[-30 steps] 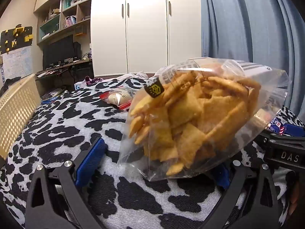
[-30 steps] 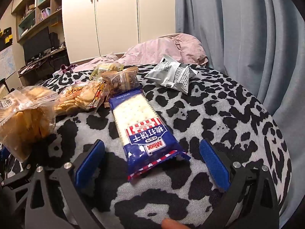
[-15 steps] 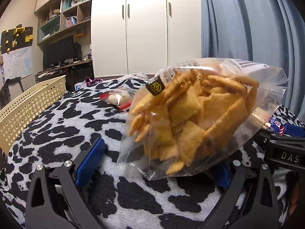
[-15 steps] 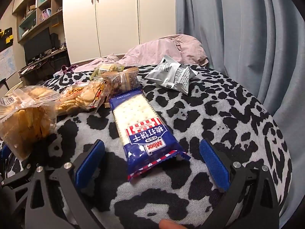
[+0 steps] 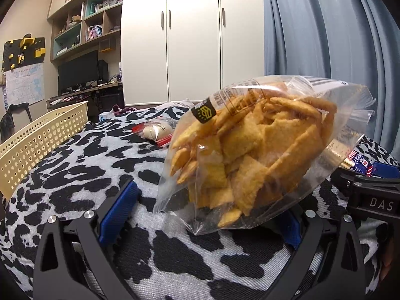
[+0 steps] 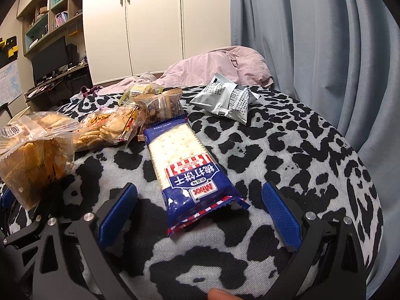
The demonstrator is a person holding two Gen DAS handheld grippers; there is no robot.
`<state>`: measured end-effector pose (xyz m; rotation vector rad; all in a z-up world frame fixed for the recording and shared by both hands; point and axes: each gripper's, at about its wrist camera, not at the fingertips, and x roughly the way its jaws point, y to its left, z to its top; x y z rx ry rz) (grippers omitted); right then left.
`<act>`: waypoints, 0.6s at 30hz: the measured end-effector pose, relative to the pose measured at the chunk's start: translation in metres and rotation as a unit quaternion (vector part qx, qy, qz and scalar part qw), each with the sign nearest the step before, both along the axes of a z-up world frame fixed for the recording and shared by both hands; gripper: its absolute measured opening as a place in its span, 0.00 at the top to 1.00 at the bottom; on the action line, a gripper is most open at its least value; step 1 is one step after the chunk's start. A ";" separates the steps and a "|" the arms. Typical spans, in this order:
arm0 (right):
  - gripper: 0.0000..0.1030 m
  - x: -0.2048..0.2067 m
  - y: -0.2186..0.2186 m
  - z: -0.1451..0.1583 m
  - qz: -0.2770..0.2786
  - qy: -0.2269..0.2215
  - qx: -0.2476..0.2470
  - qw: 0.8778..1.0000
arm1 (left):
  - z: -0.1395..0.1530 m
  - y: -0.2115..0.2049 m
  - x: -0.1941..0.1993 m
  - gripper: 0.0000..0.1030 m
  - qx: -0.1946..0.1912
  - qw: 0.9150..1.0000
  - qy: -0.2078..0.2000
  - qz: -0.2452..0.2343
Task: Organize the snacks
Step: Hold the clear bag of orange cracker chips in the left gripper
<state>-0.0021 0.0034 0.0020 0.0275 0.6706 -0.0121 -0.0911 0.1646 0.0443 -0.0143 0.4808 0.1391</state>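
Five snack packs lie loose on the black-and-white cow-print blanket [image 6: 300, 150], all placed here from the long blue plastic packet of soda crackers [image 6: 190, 167]. That packet lies lengthwise between the wide-spread jaws of the right gripper [image 6: 198, 188], which hold nothing. Beyond it sit a brown-ended clear packet of nuts [image 6: 160, 105] and a crinkled silver foil pouch [image 6: 225, 100]; to its left are a clear bag of round biscuits [image 6: 107, 127] and, nearer, a puffy clear bag of orange square crackers [image 5: 255, 155].

The left gripper [image 5: 208, 200] is also spread wide, with that orange-cracker bag standing over it, unpinched; whether the bag leans on a finger I cannot tell.

Both cracker packs look light and brittle inside slick film. I would pinch the flat sealed end rather than squeeze the middle.

The cream perforated plastic basket [image 5: 37, 137] stands well left of the blue packet, past the orange bag. Its inside is hidden.
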 end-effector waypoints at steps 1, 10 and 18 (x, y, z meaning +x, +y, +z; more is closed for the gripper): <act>0.05 0.000 0.000 0.000 0.000 0.000 0.000 1.000 | 0.000 -0.001 -0.001 0.02 0.001 1.000 -0.002 0.001; 0.05 -0.001 -0.001 -0.001 0.000 -0.001 0.000 1.000 | -0.004 -0.009 -0.007 0.02 0.003 1.000 -0.012 0.003; 0.05 0.000 -0.003 -0.005 0.002 0.000 -0.001 1.000 | 0.008 -0.004 -0.004 0.02 -0.006 0.999 0.039 -0.018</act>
